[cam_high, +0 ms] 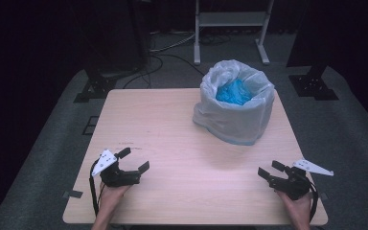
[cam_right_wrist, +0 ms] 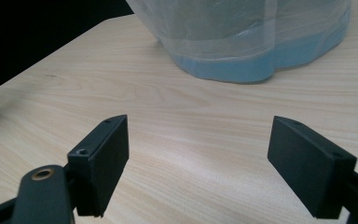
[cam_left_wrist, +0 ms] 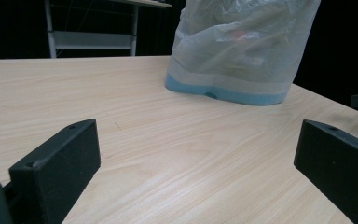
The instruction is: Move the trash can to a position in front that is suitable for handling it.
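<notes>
High view, from left to right. The left gripper [cam_high: 135,160] is resting low over the near left part of the wooden table [cam_high: 172,143], carried by the person's left hand [cam_high: 109,197]; its jaws are standing wide apart with nothing between them, and a grey three-cornered plate is sitting on top of it. Farther back and right of centre, a bin lined with a white plastic bag [cam_high: 235,108] is standing upright on the table, well apart from both grippers; something blue [cam_high: 235,92] is lying inside it. At the near right corner, the right gripper [cam_high: 269,170] is being held by the person's right hand [cam_high: 301,207], its jaws likewise spread wide and empty.

Left gripper view. The two black jaws are framing bare tabletop [cam_left_wrist: 168,154], and the bagged bin [cam_left_wrist: 242,46] is standing beyond them, toward the right; a blue band is showing through the bag at its base.

Right gripper view. The open jaws are pointing at the lower part of the bin [cam_right_wrist: 256,42], which is standing ahead on the wood.
</notes>
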Demonstrator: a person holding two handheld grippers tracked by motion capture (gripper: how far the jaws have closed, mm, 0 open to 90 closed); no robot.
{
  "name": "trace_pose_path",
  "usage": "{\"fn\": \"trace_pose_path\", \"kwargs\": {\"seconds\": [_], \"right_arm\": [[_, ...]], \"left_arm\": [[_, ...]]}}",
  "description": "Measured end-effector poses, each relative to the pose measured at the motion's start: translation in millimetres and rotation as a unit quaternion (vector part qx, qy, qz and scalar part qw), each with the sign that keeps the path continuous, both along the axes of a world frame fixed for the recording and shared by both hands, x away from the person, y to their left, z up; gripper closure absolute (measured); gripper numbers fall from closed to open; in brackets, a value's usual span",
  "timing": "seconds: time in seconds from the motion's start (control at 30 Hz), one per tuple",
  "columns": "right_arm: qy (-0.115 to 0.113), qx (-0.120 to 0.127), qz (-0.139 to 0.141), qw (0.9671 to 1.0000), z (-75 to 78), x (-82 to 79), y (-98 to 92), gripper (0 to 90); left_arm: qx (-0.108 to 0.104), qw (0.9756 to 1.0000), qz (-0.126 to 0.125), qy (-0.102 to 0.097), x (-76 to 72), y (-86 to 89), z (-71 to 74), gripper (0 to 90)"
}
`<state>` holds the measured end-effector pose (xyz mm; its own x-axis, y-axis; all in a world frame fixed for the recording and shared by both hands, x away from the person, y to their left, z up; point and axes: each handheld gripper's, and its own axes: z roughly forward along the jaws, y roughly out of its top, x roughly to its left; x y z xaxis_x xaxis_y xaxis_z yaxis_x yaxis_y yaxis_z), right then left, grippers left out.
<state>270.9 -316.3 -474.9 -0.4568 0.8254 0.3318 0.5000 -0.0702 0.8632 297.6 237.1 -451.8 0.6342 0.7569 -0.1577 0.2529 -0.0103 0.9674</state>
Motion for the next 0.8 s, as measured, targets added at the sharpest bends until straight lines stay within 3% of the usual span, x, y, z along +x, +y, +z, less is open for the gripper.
{"fn": "trace_pose_path", "kwargs": {"seconds": [0.17,0.33,0.6,0.8], "right_arm": [[-0.002,0.008,0.005,1.0,2.9,3.8,-0.9,19.1],[-0.011,-0.008,0.019,0.9997,16.5,11.9,1.5,19.2],[-0.039,-0.031,0.038,0.998,59.4,35.7,4.6,19.2],[-0.062,-0.046,0.06,0.9952,93.8,53.9,17.4,19.2]], "left_arm": [[0.003,1.0,0.001,0.003,0.3,0.6,-0.4,0.0],[0.003,1.0,0.003,0.001,-0.1,2.1,-0.4,0.0],[0.008,0.9999,-0.003,0.005,0.7,-0.2,-2.4,0.0],[0.018,0.9998,-0.009,0.005,0.8,-3.6,-3.4,0.0]]}}
